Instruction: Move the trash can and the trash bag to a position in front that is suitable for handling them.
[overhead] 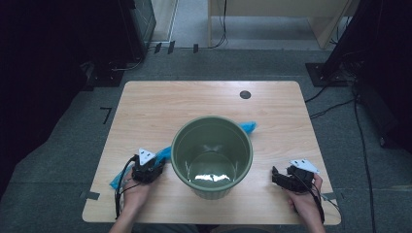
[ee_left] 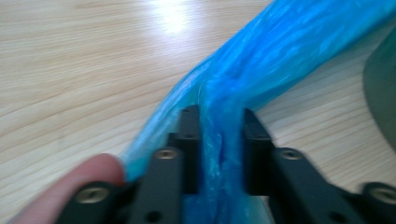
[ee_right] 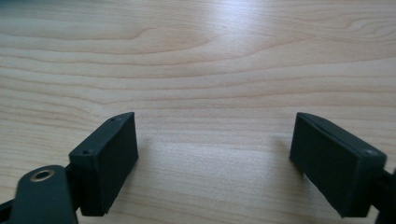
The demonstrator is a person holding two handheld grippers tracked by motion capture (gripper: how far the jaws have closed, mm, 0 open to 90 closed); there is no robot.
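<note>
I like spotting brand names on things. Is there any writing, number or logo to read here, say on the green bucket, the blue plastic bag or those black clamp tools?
No readable text anywhere.
green bucket: plain, no label seen.
blue plastic bag: no print seen.
left gripper and right gripper: black jaws unmarked; the dark dots on their grey plates are not letters.
table: bare wood grain, one round dark hole.

Green bucket [overhead: 212,156] on wooden table [overhead: 160,107]
</note>
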